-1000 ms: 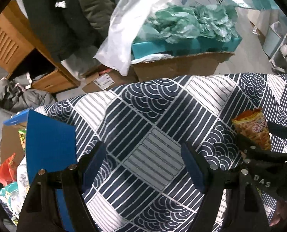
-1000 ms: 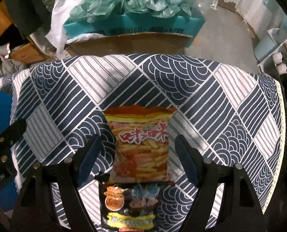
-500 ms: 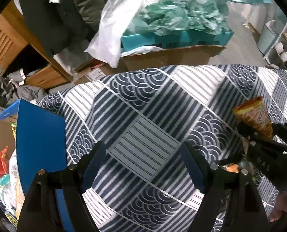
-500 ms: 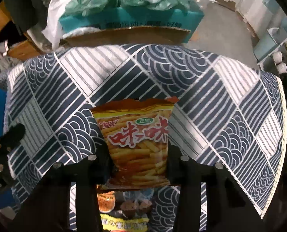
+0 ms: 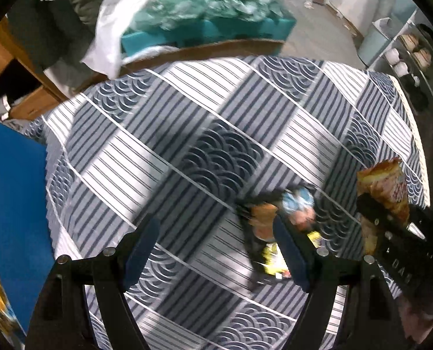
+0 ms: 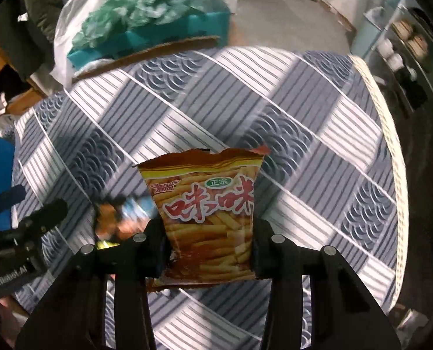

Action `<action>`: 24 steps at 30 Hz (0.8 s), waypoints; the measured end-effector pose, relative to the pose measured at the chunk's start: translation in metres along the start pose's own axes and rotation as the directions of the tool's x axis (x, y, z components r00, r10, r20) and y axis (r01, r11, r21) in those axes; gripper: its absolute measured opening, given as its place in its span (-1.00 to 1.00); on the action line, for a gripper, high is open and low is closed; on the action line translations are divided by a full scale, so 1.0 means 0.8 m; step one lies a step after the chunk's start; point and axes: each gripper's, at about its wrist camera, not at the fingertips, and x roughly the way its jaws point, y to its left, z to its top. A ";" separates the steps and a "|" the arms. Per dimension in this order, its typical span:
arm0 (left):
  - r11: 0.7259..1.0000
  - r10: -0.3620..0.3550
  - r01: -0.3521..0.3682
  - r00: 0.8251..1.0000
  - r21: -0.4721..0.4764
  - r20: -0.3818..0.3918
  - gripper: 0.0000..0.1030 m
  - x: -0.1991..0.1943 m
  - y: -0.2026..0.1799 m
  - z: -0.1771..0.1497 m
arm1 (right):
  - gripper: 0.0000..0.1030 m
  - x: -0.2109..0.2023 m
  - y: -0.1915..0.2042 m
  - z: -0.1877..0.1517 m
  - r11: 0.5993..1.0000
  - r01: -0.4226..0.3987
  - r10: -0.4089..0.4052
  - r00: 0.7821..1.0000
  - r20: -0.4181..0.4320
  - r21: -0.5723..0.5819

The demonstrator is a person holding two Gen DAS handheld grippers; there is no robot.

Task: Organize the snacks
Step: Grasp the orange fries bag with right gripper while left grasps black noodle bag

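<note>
We look down on a table draped in a navy and white cloth (image 6: 274, 110) patterned with diamonds of stripes and wave scales. Our right gripper (image 6: 207, 250), black with two fingers, is clamped on the lower part of an orange and yellow foil snack bag printed with fries and large red characters (image 6: 207, 204); its jaws press in on both side edges of the bag, which stands upright between them, its torn top edge up and its body lifted clear of the cloth. In the left wrist view the same bag (image 5: 388, 186) shows at the far right, pinched in the black fingers of that gripper (image 5: 373, 207). Our left gripper (image 5: 216, 239), black with blue pads, has its jaws spread wide apart with nothing between them, only the cloth (image 5: 187, 122) below. Just beside its right finger, partly behind it, a dark snack packet with orange, pale blue and yellow printing (image 5: 274, 221) lies flat on the cloth, blurred. The right wrist view shows that packet (image 6: 117, 218) to the left of the held bag, partly hidden behind it. At the left edge of the table stands a bright blue flat panel (image 5: 15, 213). Beyond the far edge sits a brown cardboard box (image 6: 146, 49) holding teal blocks, crumpled green film and a white plastic bag.
</note>
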 end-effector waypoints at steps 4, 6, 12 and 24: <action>0.999 -0.041 0.040 0.999 -0.029 -0.023 0.59 0.007 -0.021 -0.009 | -0.20 -0.006 -0.022 -0.021 1.000 0.000 0.000 1.000 -0.005 0.030; 0.997 -0.058 0.056 0.998 -0.056 -0.038 0.59 0.012 -0.028 -0.013 | -0.20 -0.010 -0.031 -0.029 0.999 -0.003 0.003 1.000 -0.003 0.038; 0.992 -0.073 0.062 0.993 -0.112 -0.093 0.60 0.037 -0.047 -0.025 | -0.20 -0.014 -0.054 -0.040 0.997 -0.008 0.009 1.000 -0.002 0.073; 0.990 -0.088 0.075 0.990 -0.122 -0.106 0.71 0.067 -0.070 -0.031 | -0.20 -0.014 -0.056 -0.040 0.997 -0.024 0.025 1.000 -0.001 0.070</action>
